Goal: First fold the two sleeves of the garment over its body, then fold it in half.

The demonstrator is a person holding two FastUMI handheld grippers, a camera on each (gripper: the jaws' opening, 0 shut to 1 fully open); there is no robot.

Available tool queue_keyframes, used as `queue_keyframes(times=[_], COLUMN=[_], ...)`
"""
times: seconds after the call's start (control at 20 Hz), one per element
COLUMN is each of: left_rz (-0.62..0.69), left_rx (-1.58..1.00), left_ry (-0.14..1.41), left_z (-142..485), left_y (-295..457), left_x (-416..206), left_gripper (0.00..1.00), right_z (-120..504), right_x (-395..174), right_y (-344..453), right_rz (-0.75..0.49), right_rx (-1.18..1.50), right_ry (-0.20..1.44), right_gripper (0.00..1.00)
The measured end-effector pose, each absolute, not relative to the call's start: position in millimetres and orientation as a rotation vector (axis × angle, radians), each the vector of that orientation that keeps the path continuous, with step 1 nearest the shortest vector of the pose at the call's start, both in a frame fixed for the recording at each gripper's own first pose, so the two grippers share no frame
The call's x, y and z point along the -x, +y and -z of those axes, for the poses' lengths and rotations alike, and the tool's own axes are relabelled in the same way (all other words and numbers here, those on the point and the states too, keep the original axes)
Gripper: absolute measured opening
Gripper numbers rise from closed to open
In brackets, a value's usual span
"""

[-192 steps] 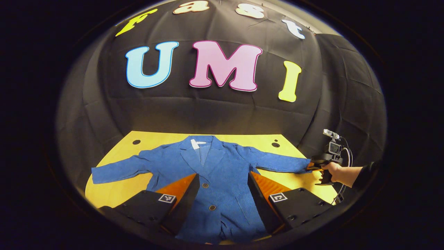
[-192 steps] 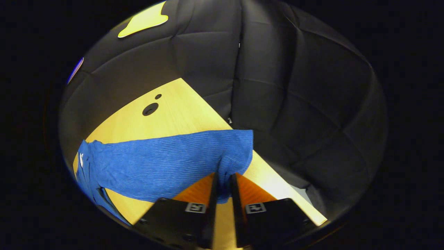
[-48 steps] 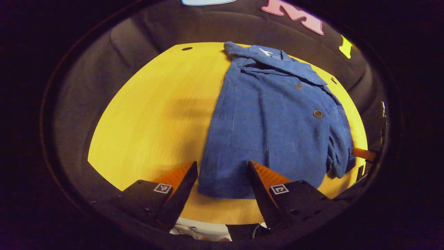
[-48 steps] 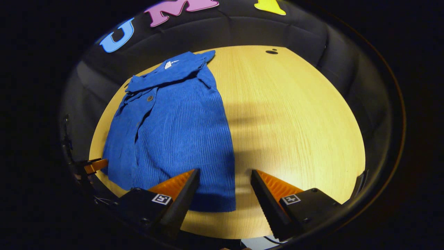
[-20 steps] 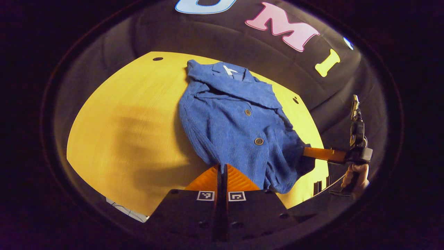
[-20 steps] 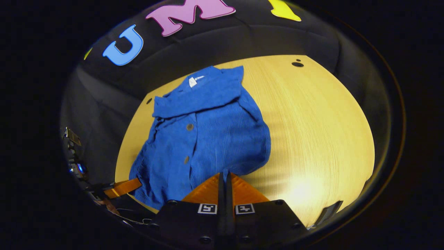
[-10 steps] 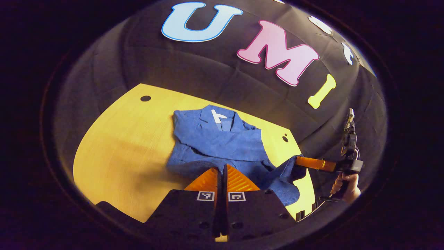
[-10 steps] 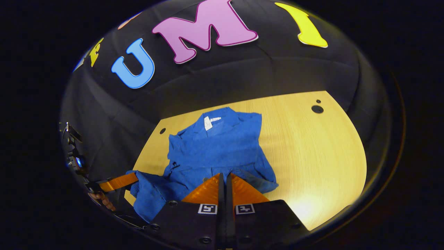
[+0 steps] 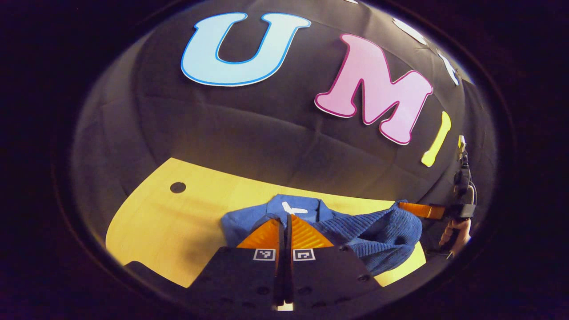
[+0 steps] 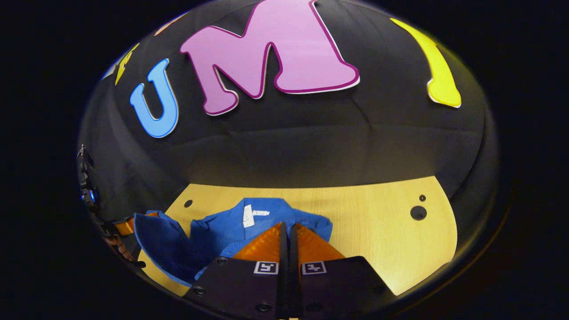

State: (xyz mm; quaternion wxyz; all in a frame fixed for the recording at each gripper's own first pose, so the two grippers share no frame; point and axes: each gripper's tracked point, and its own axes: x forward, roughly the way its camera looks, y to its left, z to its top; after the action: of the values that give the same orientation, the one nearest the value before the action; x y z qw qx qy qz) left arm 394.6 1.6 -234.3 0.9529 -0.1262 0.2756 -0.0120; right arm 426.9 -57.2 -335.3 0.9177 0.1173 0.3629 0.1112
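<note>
A blue corduroy jacket (image 9: 373, 231) lies on the yellow wooden table (image 9: 169, 222), its collar with a white tag (image 9: 291, 208) toward the wall. My left gripper (image 9: 287, 216) is shut on the jacket's hem just short of the collar. Farther right, my right gripper (image 9: 406, 206) holds the other hem corner lifted, with a hand (image 9: 455, 231) on its handle. In the right gripper view the jacket (image 10: 213, 231) bunches under my right gripper (image 10: 289, 225), which is shut on the hem near the collar. At the left edge the left gripper (image 10: 129, 226) holds up a flap of cloth.
Black cloth wall stands close behind the table's far edge. Round holes sit in the tabletop (image 10: 378, 240) near the back corners, one hole (image 9: 178, 187) at left and another hole (image 10: 418, 213) at right. Bare wood stretches on both sides of the jacket.
Both grippers, shut on the hem since a second ago, have carried it up and forward toward the collar. The jacket's lower half now doubles over its upper half, and the wall looms nearer.
</note>
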Motion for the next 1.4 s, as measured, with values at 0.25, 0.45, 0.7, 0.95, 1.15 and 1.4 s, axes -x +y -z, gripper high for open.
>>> queue_keyframes(times=[0.25, 0.45, 0.7, 0.95, 1.15, 1.4], left_rz=[-0.074, -0.076, -0.032, -0.116, -0.134, -0.130], left_rx=[0.240, 0.183, 0.185, 0.068, 0.147, 0.214], left_ry=[0.491, 0.557, 0.620, 0.505, 0.388, 0.316], left_z=[288.0, 345.4, 363.3, 308.2, 248.1, 187.7], left_y=[47.1, 56.6, 27.9, 27.5, 16.2, 14.8], left_x=[-464.7, -484.3, -484.5, -456.6, -397.5, -290.5], left_gripper=[0.00, 0.00, 0.84, 0.83, 0.84, 0.84], right_z=[385.7, 441.8, 443.0, 382.3, 324.6, 269.2], right_x=[-485.9, -499.6, -503.8, -469.0, -410.3, -320.6], right_y=[-75.6, -95.3, -116.3, -124.0, -130.0, -113.5], right_rz=[-0.154, -0.095, -0.026, -0.019, 0.014, 0.005], right_rx=[-0.227, -0.202, -0.059, -0.051, -0.077, -0.095], right_ry=[0.712, 0.743, 0.657, 0.525, 0.420, 0.400], right_gripper=[0.04, 0.05, 0.37, 0.96, 0.96, 0.97])
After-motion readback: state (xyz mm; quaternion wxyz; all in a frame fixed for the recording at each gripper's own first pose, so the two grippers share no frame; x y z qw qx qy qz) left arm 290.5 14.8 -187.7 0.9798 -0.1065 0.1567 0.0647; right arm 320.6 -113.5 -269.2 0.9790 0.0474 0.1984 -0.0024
